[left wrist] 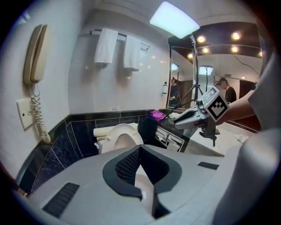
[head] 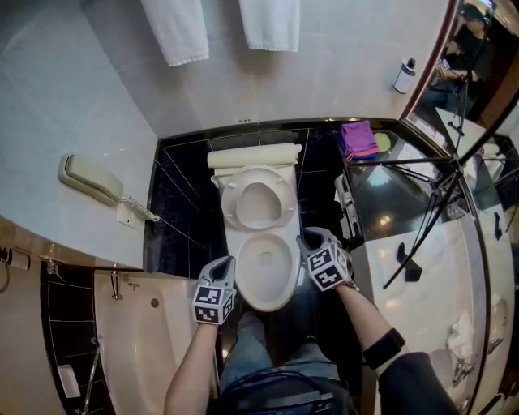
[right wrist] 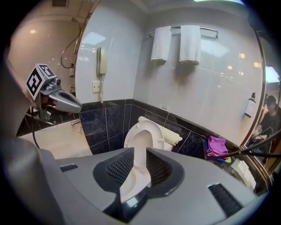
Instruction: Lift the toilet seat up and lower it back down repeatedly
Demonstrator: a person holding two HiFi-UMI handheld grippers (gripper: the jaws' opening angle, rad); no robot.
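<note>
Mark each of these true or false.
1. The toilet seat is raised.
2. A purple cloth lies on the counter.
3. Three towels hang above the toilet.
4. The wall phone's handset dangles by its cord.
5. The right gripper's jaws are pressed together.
1. True. The toilet seat stands up, back towards the tank.
2. True. The purple cloth lies on the dark counter to the right of the toilet.
3. False. Two white towels hang there.
4. False. The wall phone has its handset resting in place; only the coiled cord hangs.
5. False. The right gripper has its jaws apart, with a clear gap between them.
</note>
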